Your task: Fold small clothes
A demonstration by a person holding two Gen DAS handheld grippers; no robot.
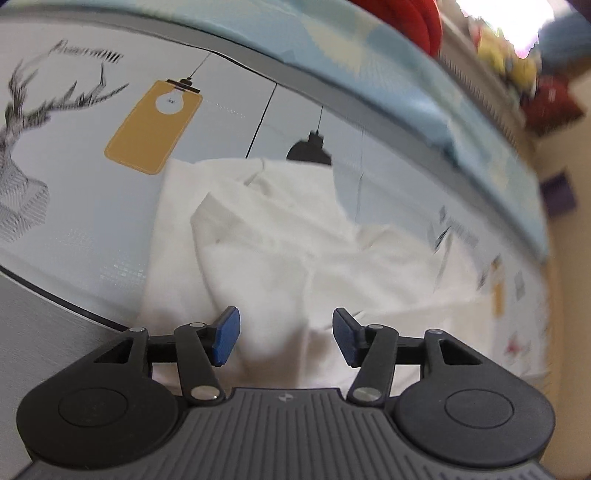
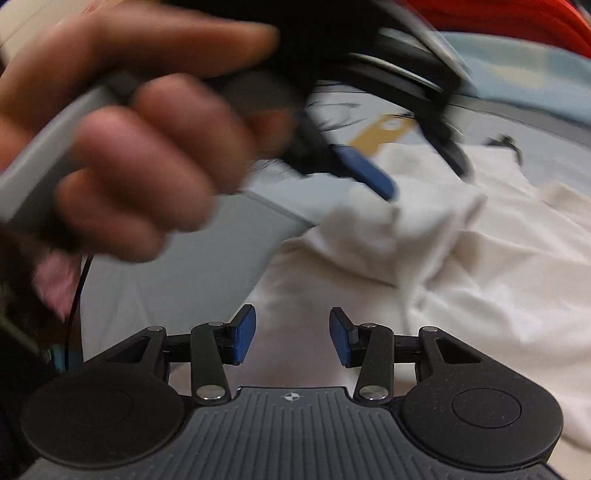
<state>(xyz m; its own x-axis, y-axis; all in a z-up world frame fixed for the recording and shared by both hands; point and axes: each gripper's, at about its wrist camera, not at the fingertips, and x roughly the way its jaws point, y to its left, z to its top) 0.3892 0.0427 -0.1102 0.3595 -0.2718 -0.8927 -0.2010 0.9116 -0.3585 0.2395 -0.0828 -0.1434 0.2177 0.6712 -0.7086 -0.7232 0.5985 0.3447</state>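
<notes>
A white garment (image 1: 280, 243) lies rumpled on a pale printed table cover (image 1: 92, 206), one part folded over into a raised flap. My left gripper (image 1: 286, 338) hangs just above its near edge, open, blue pads apart and nothing between them. In the right wrist view the same garment (image 2: 480, 280) spreads to the right, with a bunched fold (image 2: 388, 236) in the middle. My right gripper (image 2: 291, 338) is open over the garment's near left part and holds nothing. A person's hand (image 2: 129, 158) holds the left gripper's handle close in front, its blue finger (image 2: 369, 173) tipping down over the bunched fold.
The cover carries a deer drawing (image 1: 22, 147), a mustard lamp print (image 1: 151, 129) and a black lamp print (image 1: 308, 151). Light blue bedding (image 1: 388, 85) runs along the far edge, with red fabric (image 1: 406, 18) behind it. The table's bare grey edge (image 1: 33, 306) shows at the left.
</notes>
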